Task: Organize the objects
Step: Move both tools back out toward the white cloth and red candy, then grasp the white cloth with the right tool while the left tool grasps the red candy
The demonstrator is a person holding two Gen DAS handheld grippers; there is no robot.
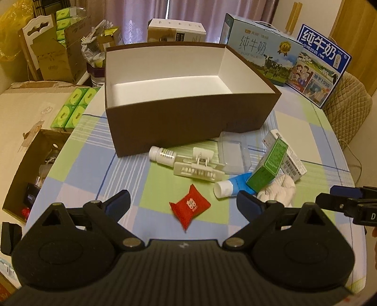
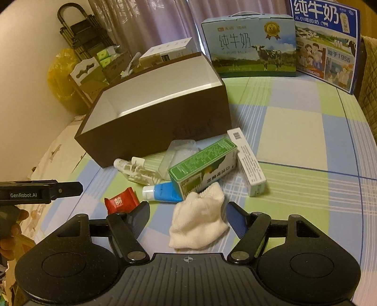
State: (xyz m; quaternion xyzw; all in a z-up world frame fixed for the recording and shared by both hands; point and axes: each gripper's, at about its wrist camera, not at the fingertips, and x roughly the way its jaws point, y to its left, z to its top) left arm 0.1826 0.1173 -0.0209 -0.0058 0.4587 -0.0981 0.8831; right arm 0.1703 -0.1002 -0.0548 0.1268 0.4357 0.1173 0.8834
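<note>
Both tools gaping and empty over the worktop point(image 1: 306, 146), left tool point(image 1: 183, 200) above the red sachet point(image 1: 189, 206), right tool point(image 2: 188, 215) straddling the white cloth point(image 2: 198, 216) near the box point(image 1: 188, 124): light, soft, likely best pinched mid-bunch, sachet probably slippery.

Warm, dim light filled the room. Pale mauve curtains point(image 1: 141, 21) hung behind the table's checked cloth point(image 2: 294, 122); 2 milk cartons point(image 2: 252, 44) stood at its far edge, cardboard boxes point(image 1: 54, 54) crowding the cream wall point(image 2: 26, 58).
</note>
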